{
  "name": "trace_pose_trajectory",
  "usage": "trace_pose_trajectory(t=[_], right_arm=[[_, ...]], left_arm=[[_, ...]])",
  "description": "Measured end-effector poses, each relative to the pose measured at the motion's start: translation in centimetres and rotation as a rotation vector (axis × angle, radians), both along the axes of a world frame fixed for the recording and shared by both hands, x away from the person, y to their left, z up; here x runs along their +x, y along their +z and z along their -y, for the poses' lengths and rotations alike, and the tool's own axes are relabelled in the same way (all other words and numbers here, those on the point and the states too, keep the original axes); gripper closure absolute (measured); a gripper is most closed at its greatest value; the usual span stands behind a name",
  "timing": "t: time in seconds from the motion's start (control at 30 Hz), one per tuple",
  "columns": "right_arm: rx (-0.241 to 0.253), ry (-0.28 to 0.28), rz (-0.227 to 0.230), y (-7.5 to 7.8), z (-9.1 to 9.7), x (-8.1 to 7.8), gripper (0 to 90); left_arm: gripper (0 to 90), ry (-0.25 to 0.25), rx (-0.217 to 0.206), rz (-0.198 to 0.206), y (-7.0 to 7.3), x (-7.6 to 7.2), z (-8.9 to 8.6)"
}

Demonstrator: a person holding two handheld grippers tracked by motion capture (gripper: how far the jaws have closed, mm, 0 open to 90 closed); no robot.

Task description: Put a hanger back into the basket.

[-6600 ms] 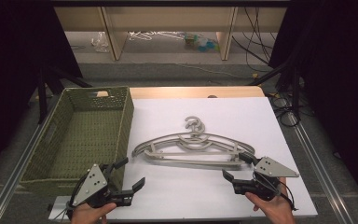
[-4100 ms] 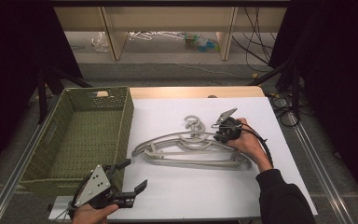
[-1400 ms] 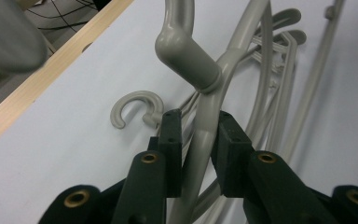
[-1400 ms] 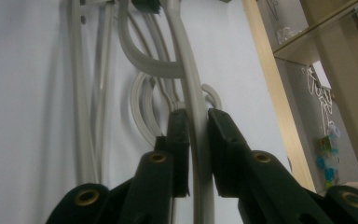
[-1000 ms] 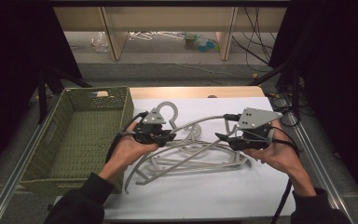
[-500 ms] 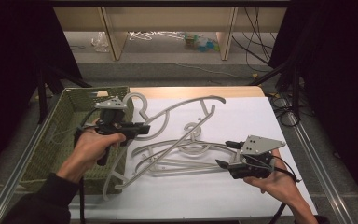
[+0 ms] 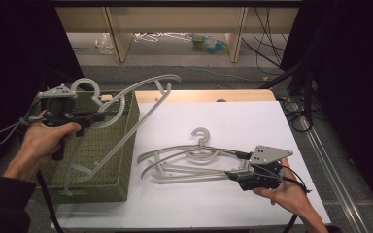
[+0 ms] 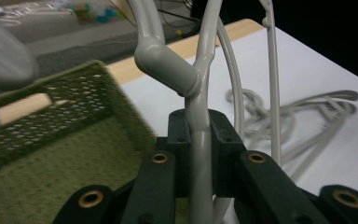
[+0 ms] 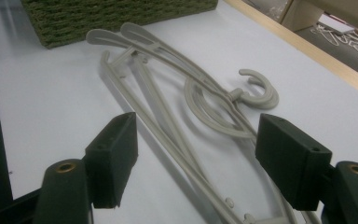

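My left gripper [image 7: 96, 116] is shut on a grey plastic hanger [image 7: 143, 90] just below its hook and holds it in the air over the green woven basket [image 7: 108, 162]. In the left gripper view the hanger's neck [image 8: 199, 140] is pinched between the pads of the left gripper [image 8: 198, 128]. More grey hangers [image 7: 189, 158] lie stacked on the white table top [image 7: 243, 121]. My right gripper [image 7: 234, 165] hovers low at their right end. Its jaws have just been opening. In the right gripper view the right gripper [image 9: 198, 140] stands open, and the stacked hangers [image 9: 177, 102] run on the table between the jaws, untouched by the pads.
The basket stands at the table's left edge. A wooden strip [image 7: 209, 95] borders the far side of the table. Beyond it a shelf unit [image 7: 175, 19] has loose items on the floor. Cables [image 7: 301, 104] hang at the right. White surface lies free in front of the stack.
My left gripper has carried the hanger up and to the left, from above the stack to over the basket. My right gripper has sunk to the table at the stack's right end.
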State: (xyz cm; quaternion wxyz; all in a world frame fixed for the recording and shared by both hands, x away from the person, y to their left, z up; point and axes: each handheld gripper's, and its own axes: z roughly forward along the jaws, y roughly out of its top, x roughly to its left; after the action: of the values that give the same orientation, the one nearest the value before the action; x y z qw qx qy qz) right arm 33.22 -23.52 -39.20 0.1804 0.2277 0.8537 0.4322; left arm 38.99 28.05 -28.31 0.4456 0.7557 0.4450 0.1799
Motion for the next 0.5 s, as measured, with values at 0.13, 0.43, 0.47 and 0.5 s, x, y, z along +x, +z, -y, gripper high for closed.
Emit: trace_pose_trajectory(t=[0.13, 0.43, 0.47, 0.5], right_arm=[[-0.002, -0.010, -0.011, -0.3, 0.0, 0.0, 26.3], [-0.021, -0.003, -0.031, -0.7, -0.2, 0.0, 25.9], [-0.021, -0.003, -0.031, -0.7, -0.2, 0.0, 25.9], [-0.018, -0.004, -0.032, -0.7, -0.2, 0.0, 26.0]], left_arm=[[80.6, 0.039, 0.008, 0.002, -0.4, 0.5, -2.2], [80.6, 0.145, 0.064, 0.006, -1.6, 1.9, -6.5], [80.6, 0.157, 0.079, 0.001, -1.7, 2.0, -6.8], [80.6, 0.174, 0.083, -0.004, -2.1, 2.2, -7.4]])
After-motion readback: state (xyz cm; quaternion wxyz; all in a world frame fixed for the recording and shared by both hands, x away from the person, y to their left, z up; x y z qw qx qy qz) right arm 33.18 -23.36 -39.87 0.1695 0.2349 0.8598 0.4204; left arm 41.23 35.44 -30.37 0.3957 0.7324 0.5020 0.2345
